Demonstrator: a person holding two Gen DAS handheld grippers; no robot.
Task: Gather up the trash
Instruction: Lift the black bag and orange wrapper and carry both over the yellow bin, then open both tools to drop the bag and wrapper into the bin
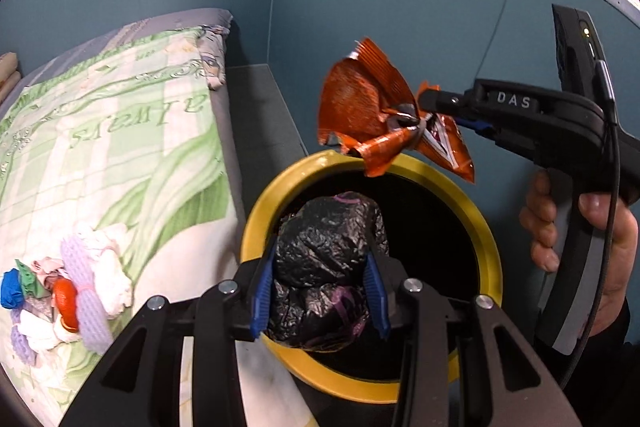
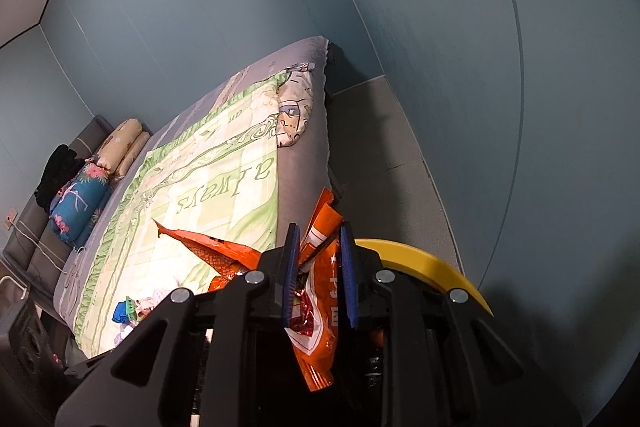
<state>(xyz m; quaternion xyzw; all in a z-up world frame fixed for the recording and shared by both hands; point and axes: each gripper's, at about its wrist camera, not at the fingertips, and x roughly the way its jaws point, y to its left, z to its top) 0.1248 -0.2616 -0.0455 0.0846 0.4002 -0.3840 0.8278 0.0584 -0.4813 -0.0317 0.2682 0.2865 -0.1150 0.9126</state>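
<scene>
**Both grippers hold trash above the yellow bin**

Your left gripper point(image 1: 320, 291) is clamped on a crumpled black plastic bag point(image 1: 328, 267). The bag sits between the blue pads point(image 1: 262, 297) and hangs over the open mouth of the yellow bin point(image 1: 256, 223).

Your right gripper point(image 2: 318, 279) is closed on an orange snack wrapper point(image 1: 372, 115). In the left wrist view, the wrapper hangs from the fingertips, just above the far rim of the bin.

Beside the bin stands the bed with a green blanket point(image 1: 120, 131). On the blanket lies a pile of mixed trash point(image 1: 68, 291), well apart from both grippers.
</scene>
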